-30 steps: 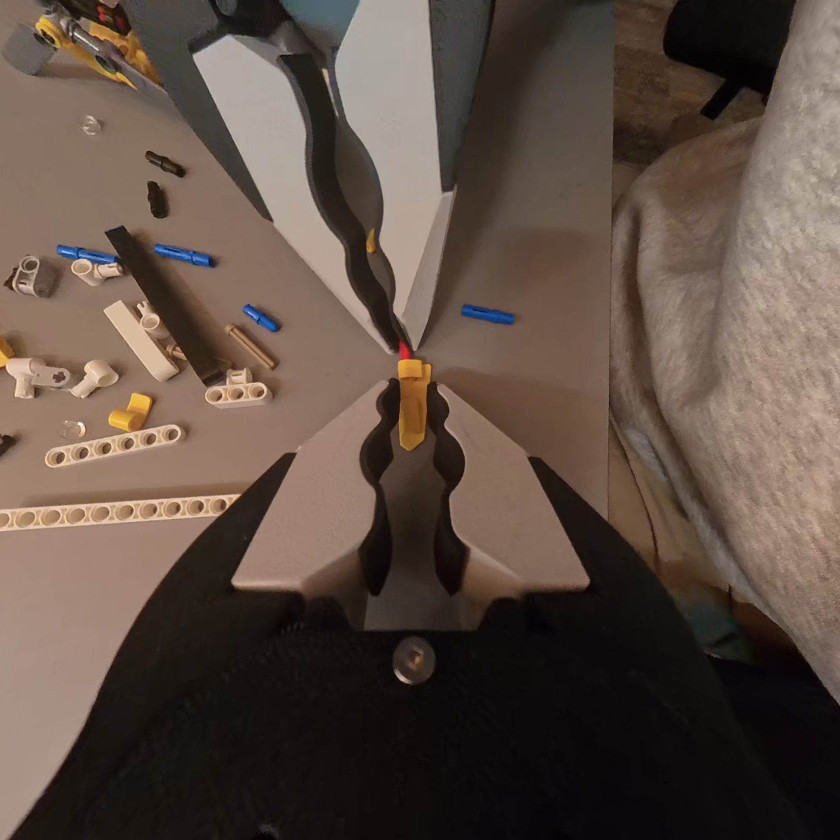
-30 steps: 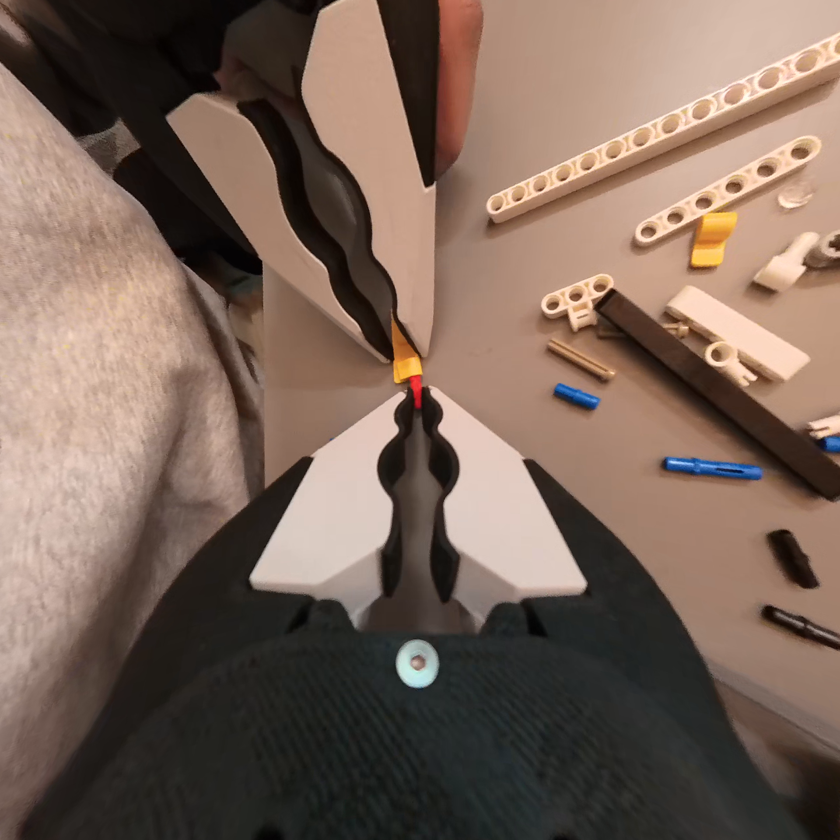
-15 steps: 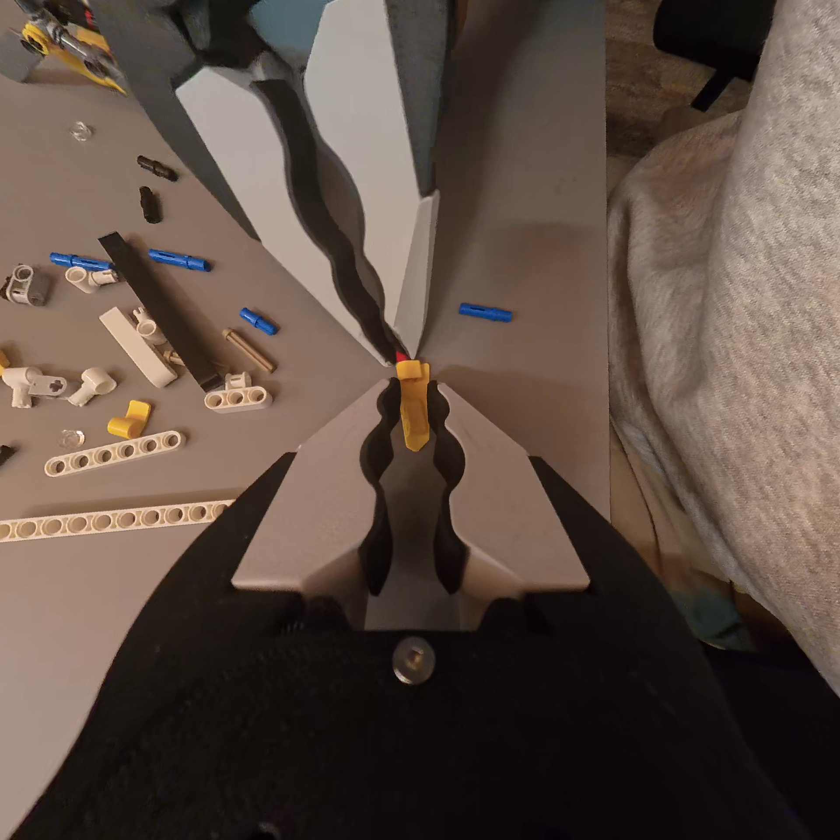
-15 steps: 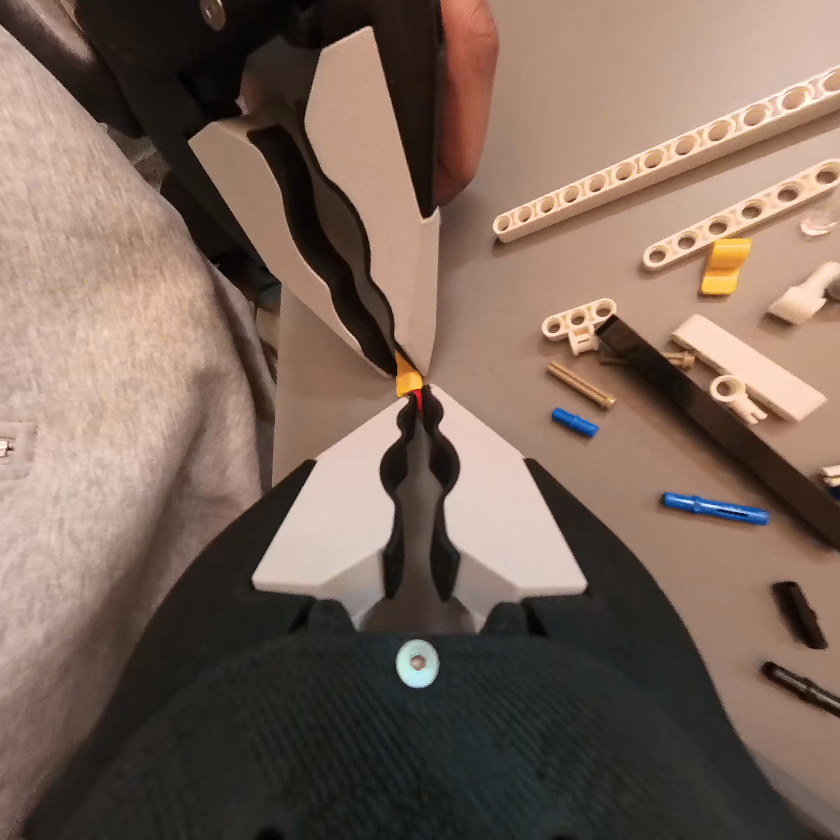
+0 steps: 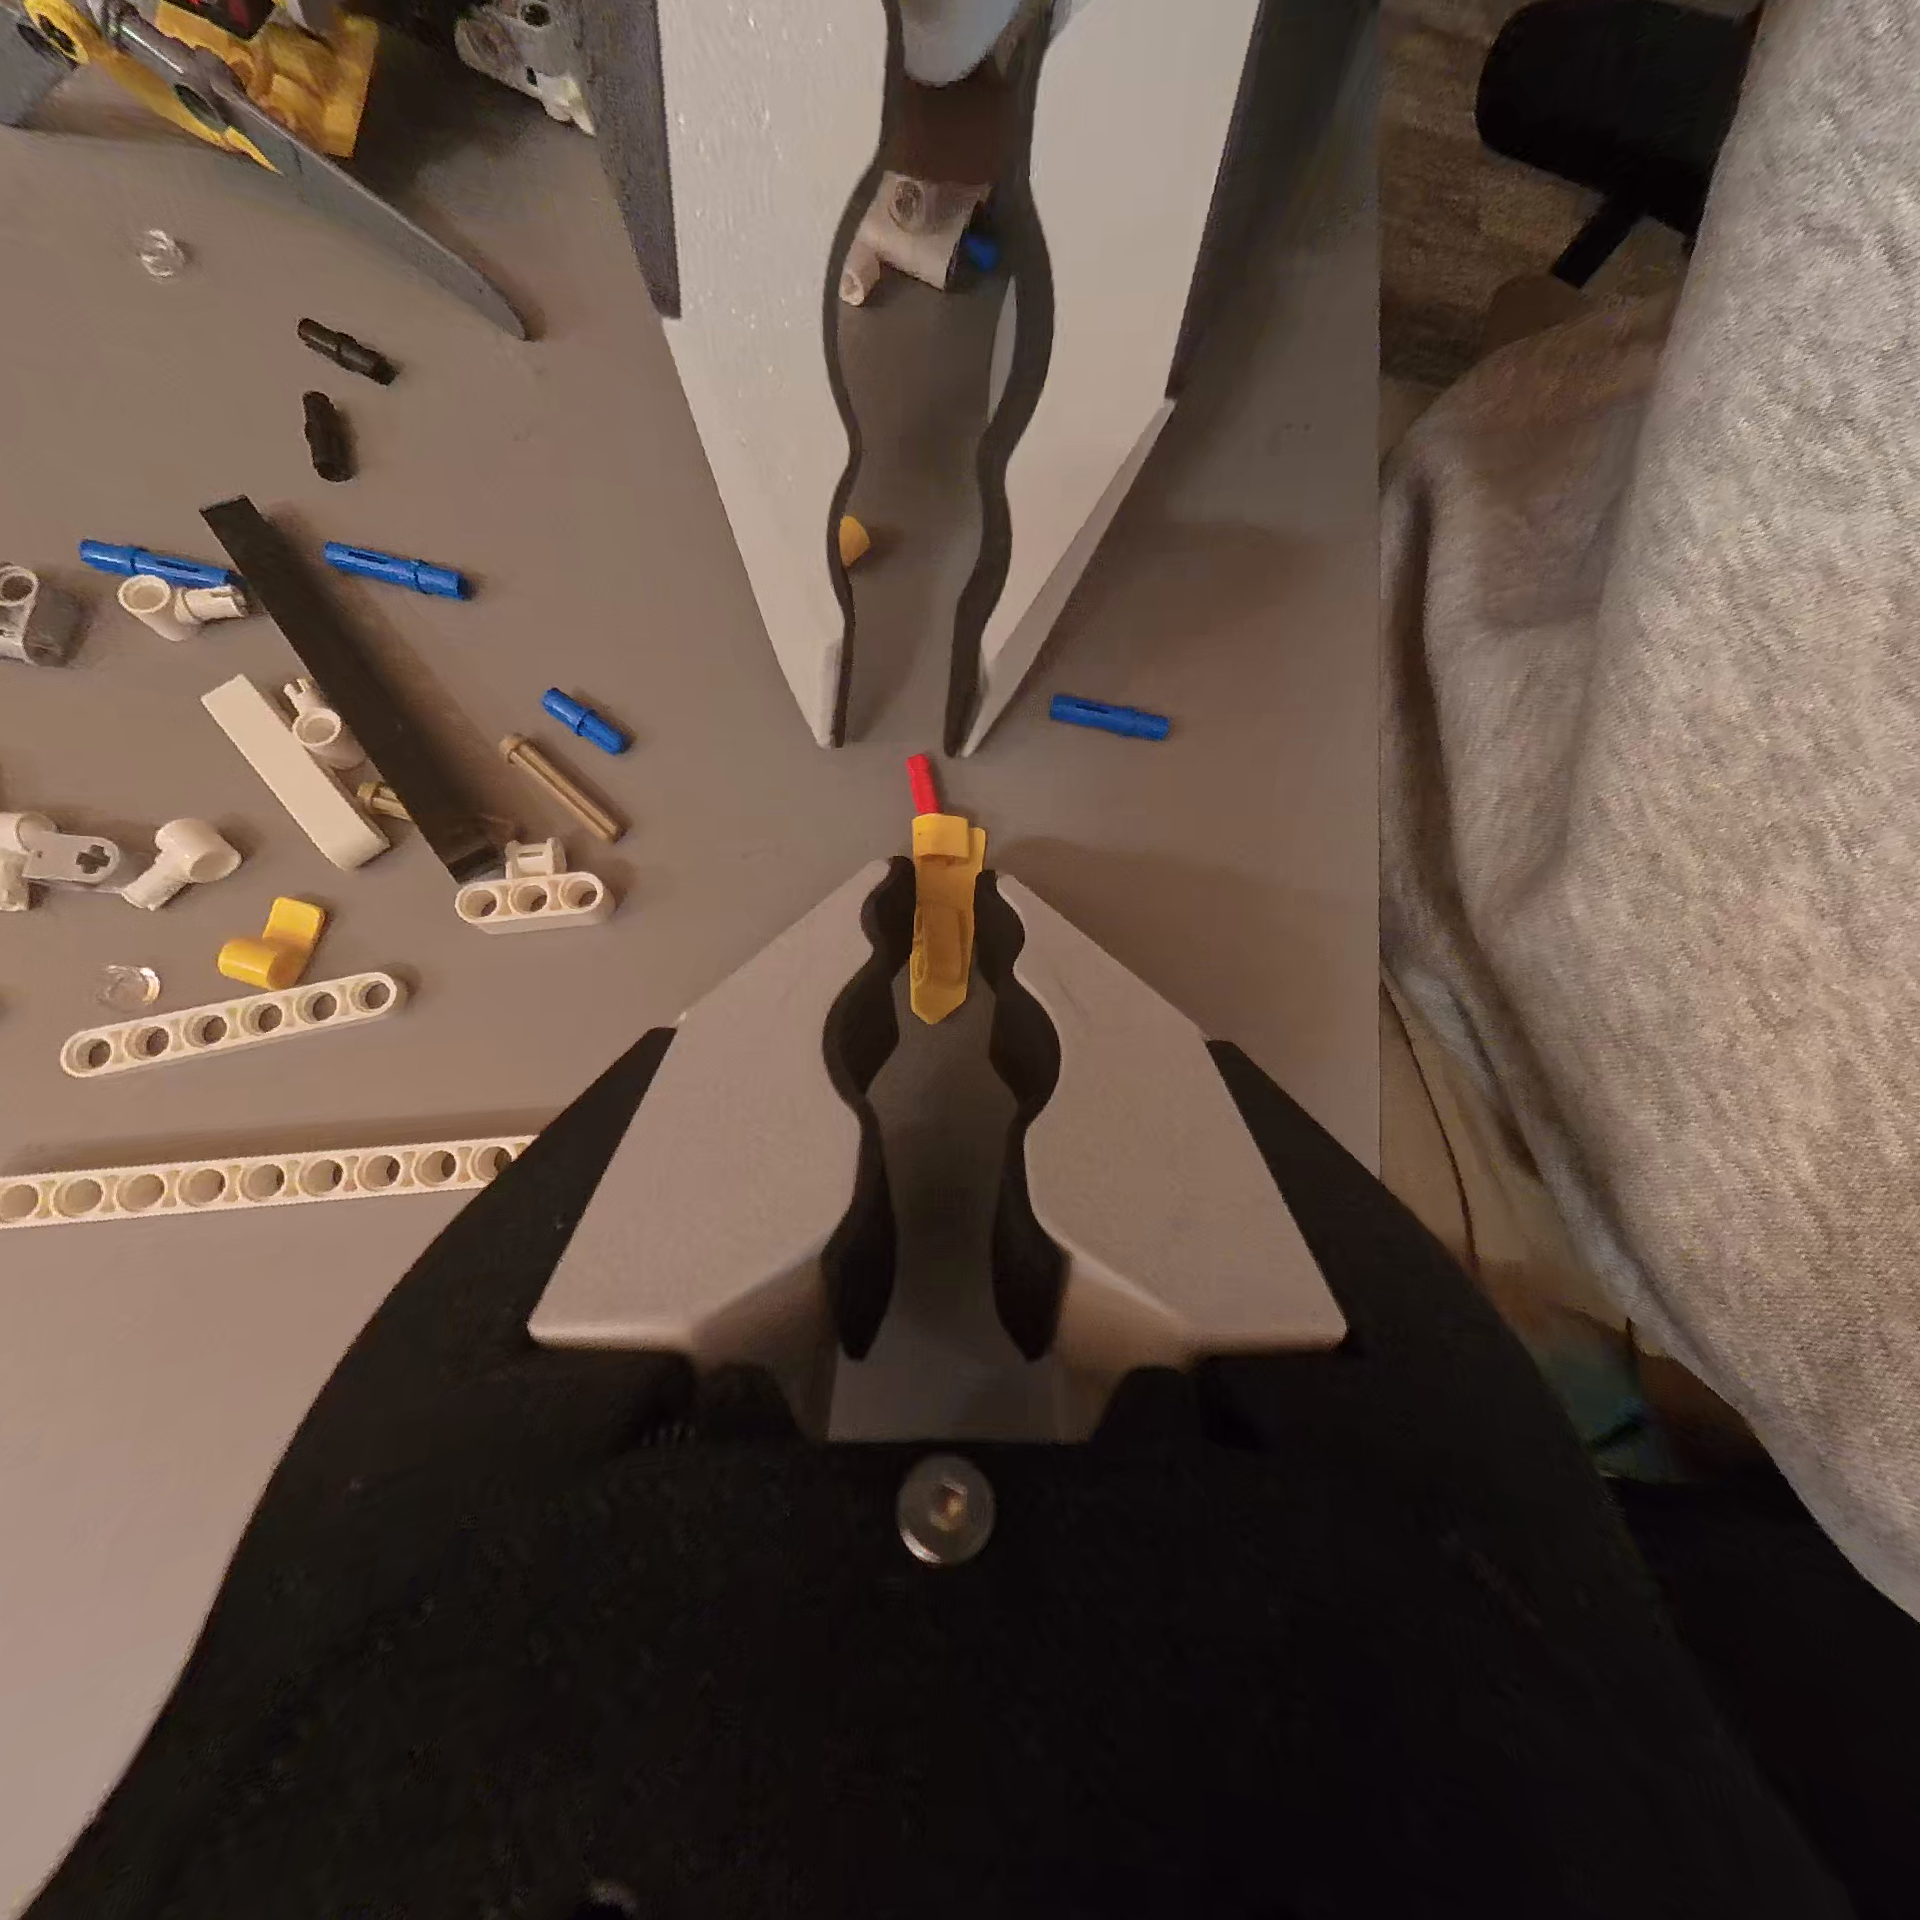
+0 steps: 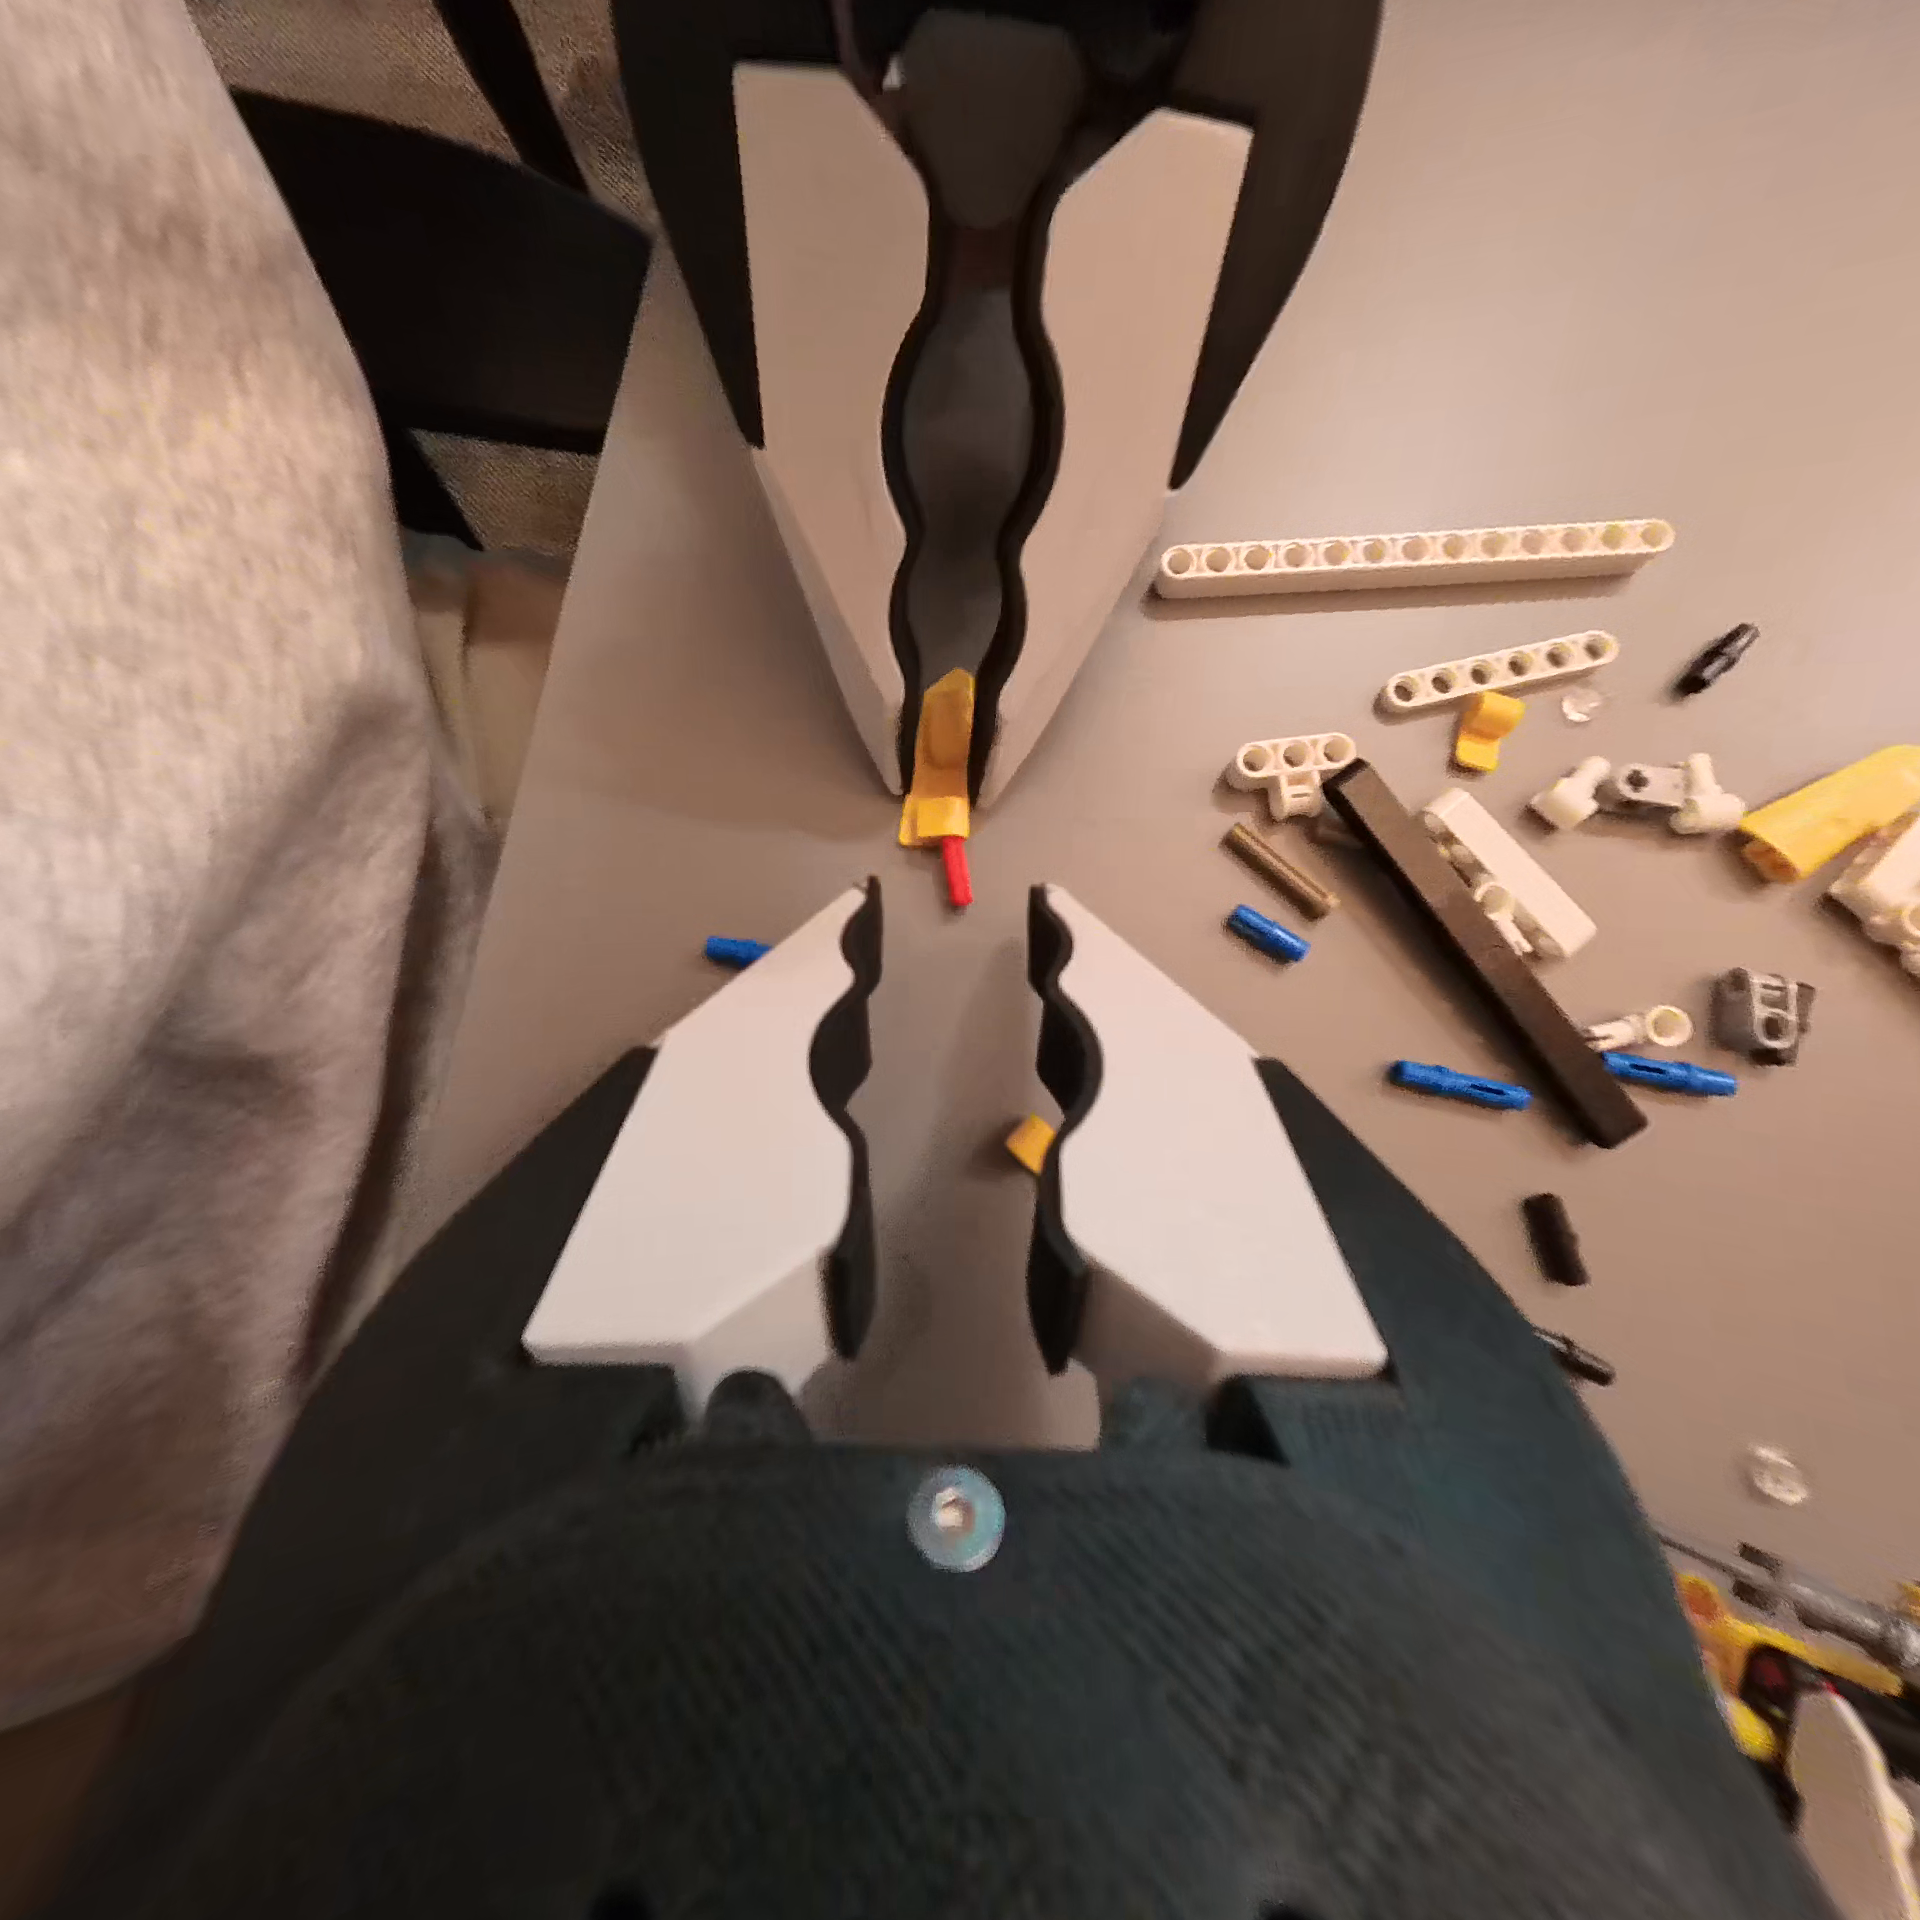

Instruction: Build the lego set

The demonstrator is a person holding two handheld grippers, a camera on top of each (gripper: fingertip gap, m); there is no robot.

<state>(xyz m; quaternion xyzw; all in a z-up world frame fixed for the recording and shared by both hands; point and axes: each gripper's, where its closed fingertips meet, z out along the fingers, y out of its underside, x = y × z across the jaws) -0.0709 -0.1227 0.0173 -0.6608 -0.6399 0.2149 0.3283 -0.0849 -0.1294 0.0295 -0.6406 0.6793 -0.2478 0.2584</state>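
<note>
My left gripper (image 5: 942, 873) is shut on a yellow lego piece (image 5: 940, 935), held just above the grey table. A short red pin (image 5: 922, 781) sticks out of the piece's front end. My right gripper (image 6: 953, 891) is open and empty. It faces the left gripper tip to tip, with the red pin (image 6: 956, 873) at the mouth of its jaws, touching neither finger. In the right wrist view the left gripper (image 6: 940, 795) holds the yellow piece (image 6: 943, 758). In the left wrist view the right gripper (image 5: 899, 740) stands opposite. A small yellow part (image 6: 1031, 1141) lies on the table between the right fingers.
Loose parts lie to one side: a long white beam (image 5: 260, 1179), a short white beam (image 5: 229, 1023), a black beam (image 5: 343, 686), blue pins (image 5: 1109, 717) and white connectors. A part-built yellow model (image 5: 208, 73) stands at the back. A person's grey garment (image 5: 1662, 831) lies past the table edge. The tips of both grippers are at nearly the same place. Between my right fingertips and the part-built yellow model (image 5: 208, 73) there is roughly 15 cm. Seen from the right wrist view (image 6: 1767, 1592) as well.
My right gripper has opened, let go of the red pin and drawn back a little. The pin now stays in the yellow piece. Both grippers have swung into line with each other.
</note>
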